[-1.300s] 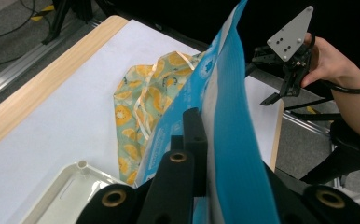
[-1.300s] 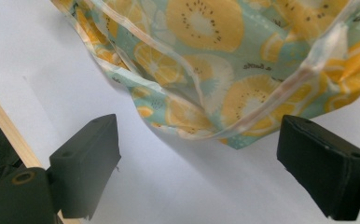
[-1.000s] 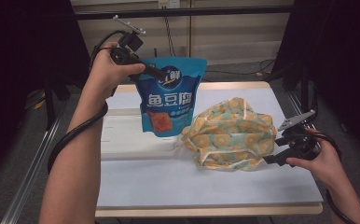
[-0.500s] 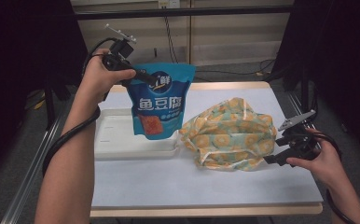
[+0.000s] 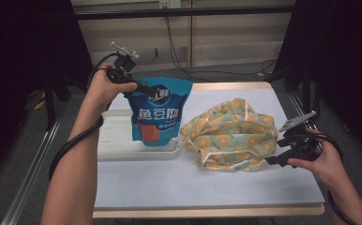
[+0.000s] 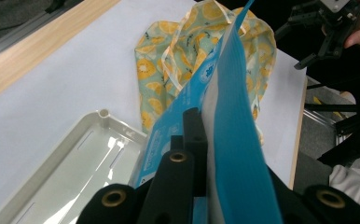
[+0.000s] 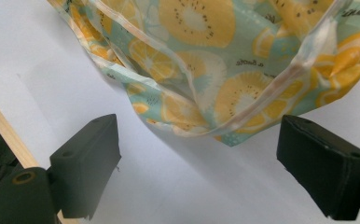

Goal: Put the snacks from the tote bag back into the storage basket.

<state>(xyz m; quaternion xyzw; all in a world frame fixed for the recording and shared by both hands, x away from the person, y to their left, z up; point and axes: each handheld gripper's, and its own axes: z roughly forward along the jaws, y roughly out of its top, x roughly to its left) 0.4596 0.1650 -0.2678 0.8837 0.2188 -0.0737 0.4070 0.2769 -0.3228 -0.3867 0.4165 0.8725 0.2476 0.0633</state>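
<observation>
A person stands at a white desk (image 5: 169,187) with a two-jaw gripper in each hand. The landmark here is a shallow white tray (image 5: 116,140) lying on the left half of the desk.

The left gripper (image 5: 144,87) is raised above the far edge of the tray. Its jaws are clamped tight on the top corner of a blue snack pouch (image 5: 158,115), which carries large white lettering and an orange picture. The pouch hangs upright from that grip, and its bottom edge sits at the right end of the tray; whether it touches the tray floor cannot be told. In the left gripper view the pouch (image 6: 234,135) runs edge-on between the black jaws, with the tray (image 6: 71,172) below and to the left.

To the right of the tray, just beside it, lies a crumpled cloth bag (image 5: 230,133), pale green with orange fruit slices and clear handles. The pouch hangs just in front of its left edge.

The right gripper (image 5: 275,159) is low over the desk on the far side of the bag from the tray, at the bag's right edge. In the right gripper view its jaws stand wide apart and hold nothing, with the bag's (image 7: 215,70) hem lying on the desk just ahead of them.
</observation>
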